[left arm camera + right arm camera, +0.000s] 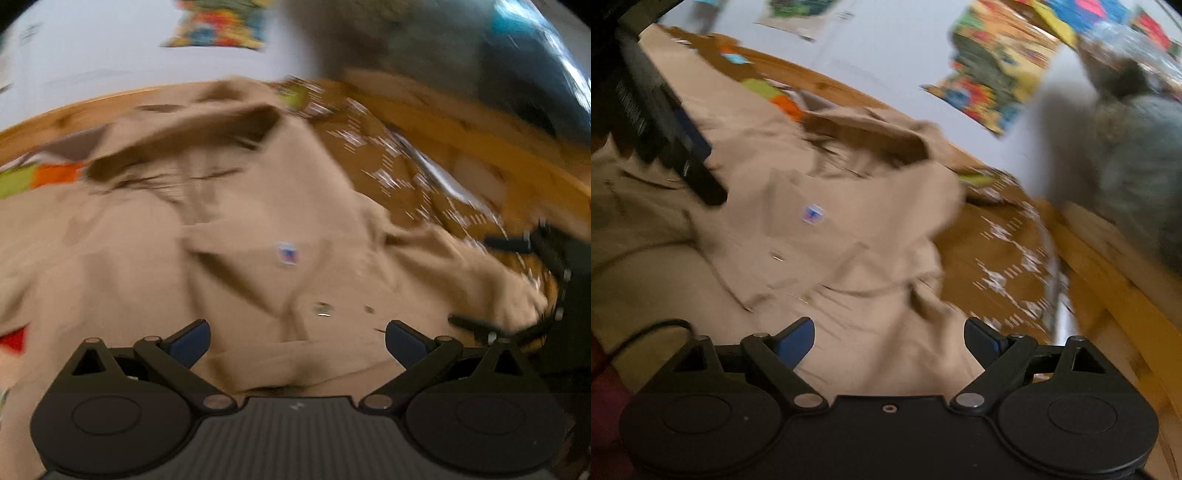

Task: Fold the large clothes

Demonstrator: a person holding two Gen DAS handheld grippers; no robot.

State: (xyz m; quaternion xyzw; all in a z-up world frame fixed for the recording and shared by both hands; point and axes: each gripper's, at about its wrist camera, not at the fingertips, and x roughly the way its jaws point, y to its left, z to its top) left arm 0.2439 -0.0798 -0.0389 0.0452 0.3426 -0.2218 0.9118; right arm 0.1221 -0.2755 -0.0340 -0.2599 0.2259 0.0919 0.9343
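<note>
Shirt (258, 236): rumpled, collar at 12 o'clock; left tongs (297, 341) and right tongs (888, 339) apart, empty; risk: pinching doubled layers, skewing fold

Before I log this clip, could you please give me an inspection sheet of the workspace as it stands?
Surface: brown patterned cloth over a wooden frame; both views are motion-blurred.
Job's things: beige garment, spread out and rumpled, collar opening away from the cameras; small blue and white label on its front.
Clutter: green and orange items at the garment's far edge; too blurred to name.
Grippers: left gripper with jaws wide apart, holding nothing; right gripper likewise.
Cables: one dark cable curving beside the right gripper.
Surroundings: pale wall with colourful posters; a blurred grey shape at right.
</note>
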